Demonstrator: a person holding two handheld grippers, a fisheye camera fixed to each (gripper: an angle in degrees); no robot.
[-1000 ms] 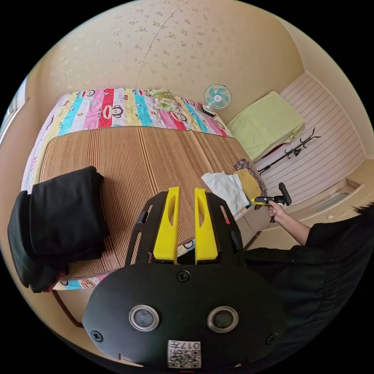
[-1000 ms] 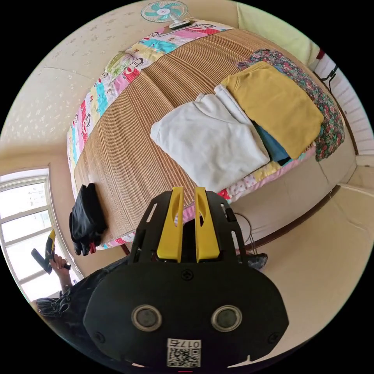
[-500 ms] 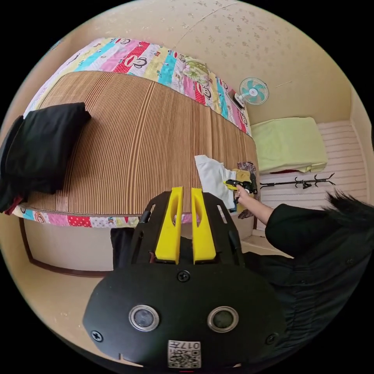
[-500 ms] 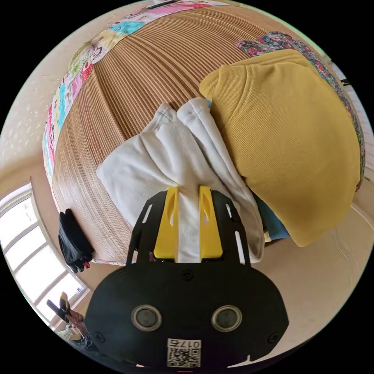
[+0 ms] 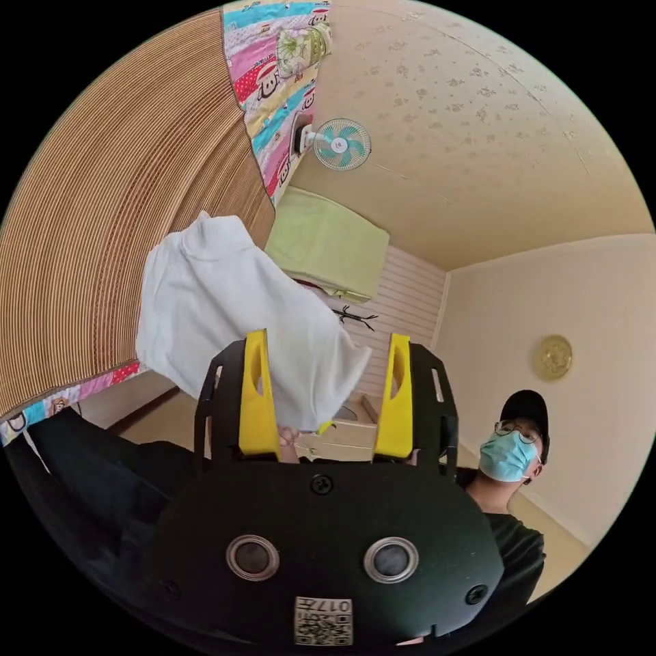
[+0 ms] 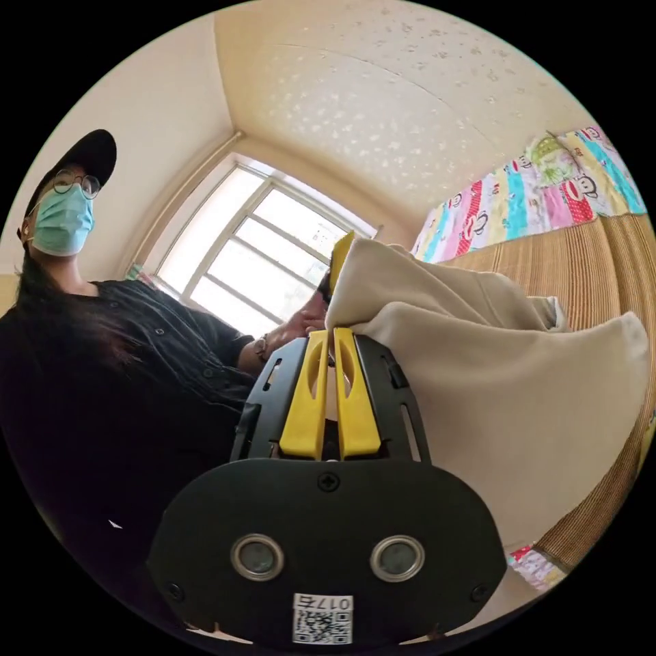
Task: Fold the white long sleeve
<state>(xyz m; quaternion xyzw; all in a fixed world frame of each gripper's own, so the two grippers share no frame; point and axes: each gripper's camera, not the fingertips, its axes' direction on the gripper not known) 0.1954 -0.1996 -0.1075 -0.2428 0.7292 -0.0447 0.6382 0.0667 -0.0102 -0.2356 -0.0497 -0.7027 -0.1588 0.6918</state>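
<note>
Free: bare striped mat point(image 5: 102, 205) beyond the lifted white long sleeve point(image 5: 225, 314) | Blocking: shirt hangs between left gripper point(image 5: 326, 396) and bed; person's body point(image 6: 102, 383) close alongside.

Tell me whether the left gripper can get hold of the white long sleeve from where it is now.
Probably yes. The left gripper has its jaws wide apart, and a corner of the white long sleeve hangs just ahead, between them, with nothing in the way. The right gripper already pinches the cloth, holding it up off the mat.
</note>
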